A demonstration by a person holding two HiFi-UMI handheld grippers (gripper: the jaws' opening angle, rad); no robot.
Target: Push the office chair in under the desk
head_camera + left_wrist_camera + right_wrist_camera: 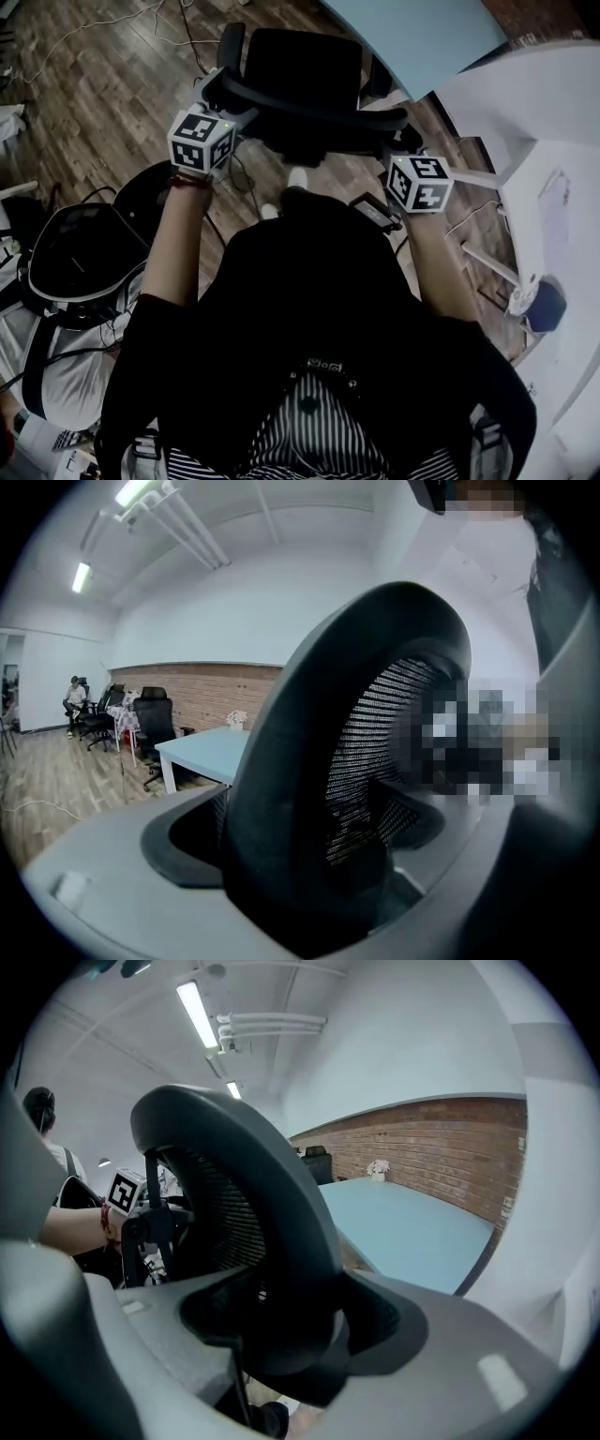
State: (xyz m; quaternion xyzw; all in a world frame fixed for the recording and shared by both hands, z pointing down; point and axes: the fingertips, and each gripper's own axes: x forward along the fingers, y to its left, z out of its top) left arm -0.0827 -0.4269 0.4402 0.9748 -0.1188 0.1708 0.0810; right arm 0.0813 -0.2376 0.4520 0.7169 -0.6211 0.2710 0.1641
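Observation:
A black mesh office chair (pixel 305 66) stands on the wood floor in front of me, its seat toward the light blue desk (pixel 422 33). My left gripper (pixel 220 94) holds the left end of the curved backrest rim (pixel 309 103), and my right gripper (pixel 403 141) holds the right end. In the left gripper view the rim (pixel 309 742) fills the gap between the grey jaws of the left gripper (pixel 300 855). In the right gripper view the rim (pixel 253 1194) sits in the right gripper (pixel 291 1335), with the desk (pixel 403 1222) beyond.
A white desk (pixel 553 216) stands at my right. A second black chair (pixel 84 253) with a white frame is at my left. Cables and a power brick (pixel 375 211) lie on the floor by my feet. Far off, a seated person (pixel 73 700) and more chairs (pixel 150 719).

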